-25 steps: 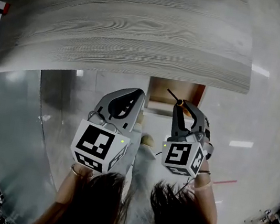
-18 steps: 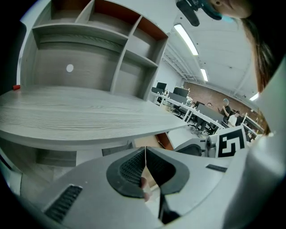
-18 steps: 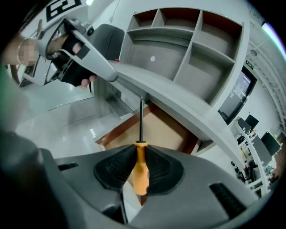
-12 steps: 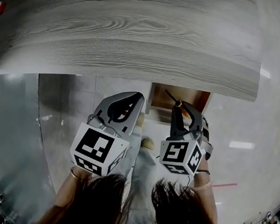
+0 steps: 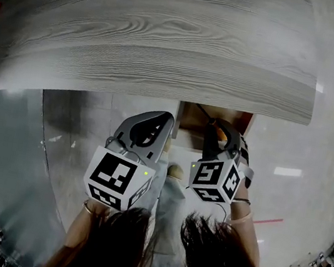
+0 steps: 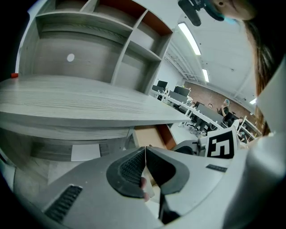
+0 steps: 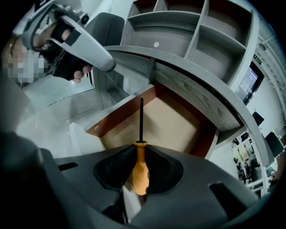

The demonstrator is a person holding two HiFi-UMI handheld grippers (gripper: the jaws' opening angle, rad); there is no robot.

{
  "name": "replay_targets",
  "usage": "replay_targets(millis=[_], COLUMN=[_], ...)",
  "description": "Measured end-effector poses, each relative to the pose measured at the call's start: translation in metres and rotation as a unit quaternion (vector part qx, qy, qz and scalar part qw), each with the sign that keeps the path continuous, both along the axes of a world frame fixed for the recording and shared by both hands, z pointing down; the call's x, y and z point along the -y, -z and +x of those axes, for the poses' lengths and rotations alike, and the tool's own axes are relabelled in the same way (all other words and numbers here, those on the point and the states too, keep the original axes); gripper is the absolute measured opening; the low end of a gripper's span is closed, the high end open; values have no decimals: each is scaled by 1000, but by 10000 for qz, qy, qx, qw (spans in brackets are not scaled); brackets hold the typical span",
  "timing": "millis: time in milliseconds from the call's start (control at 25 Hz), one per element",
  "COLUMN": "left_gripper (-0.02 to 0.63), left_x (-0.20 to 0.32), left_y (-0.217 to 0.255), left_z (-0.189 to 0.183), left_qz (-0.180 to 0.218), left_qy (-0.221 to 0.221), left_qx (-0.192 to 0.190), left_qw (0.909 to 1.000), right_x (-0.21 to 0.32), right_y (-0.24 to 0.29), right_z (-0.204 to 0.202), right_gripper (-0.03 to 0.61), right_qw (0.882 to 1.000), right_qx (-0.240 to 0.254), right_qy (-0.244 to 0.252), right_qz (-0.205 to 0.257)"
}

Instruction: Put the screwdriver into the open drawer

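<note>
The screwdriver (image 7: 140, 172) has an orange handle and a thin black shaft. My right gripper (image 7: 140, 150) is shut on the handle, and the shaft points forward over the open drawer (image 7: 165, 123). That drawer has red-brown walls, a tan bottom and nothing inside that I can see. In the head view the right gripper (image 5: 217, 127) sits just in front of the drawer (image 5: 239, 119), with the screwdriver (image 5: 201, 110) tip reaching under the desk edge. My left gripper (image 5: 166, 120) hangs beside it on the left. Its jaws (image 6: 145, 154) are shut with nothing between them.
The grey wood-grain desk top (image 5: 157, 39) overhangs the drawer, and grey shelves (image 7: 196, 27) rise behind it. A glossy sheet (image 5: 5, 153) covers the floor on the left. The person's legs and a shoe (image 5: 175, 170) are below the grippers.
The right gripper has carried the screwdriver forward, so its tip now reaches the desk edge above the drawer. The left gripper has shifted slightly forward too.
</note>
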State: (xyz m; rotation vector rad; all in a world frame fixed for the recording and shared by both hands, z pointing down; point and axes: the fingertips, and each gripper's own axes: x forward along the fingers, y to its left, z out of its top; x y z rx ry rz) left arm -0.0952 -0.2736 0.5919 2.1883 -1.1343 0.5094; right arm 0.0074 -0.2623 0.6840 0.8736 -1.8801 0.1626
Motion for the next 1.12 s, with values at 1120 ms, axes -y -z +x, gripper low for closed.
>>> replay_targets(millis=[1120], left_gripper=[21], left_x=[-10], left_y=[-23], left_z=[2], left_qz=[-190], left_qy=[-71], left_qx=[89], left_qw=[9998], right_x=[3], right_y=[-36], right_z=[-9], right_gripper=[83], right_qw=[9984], right_qx=[-197], right_qy=[211], right_qz=[-495])
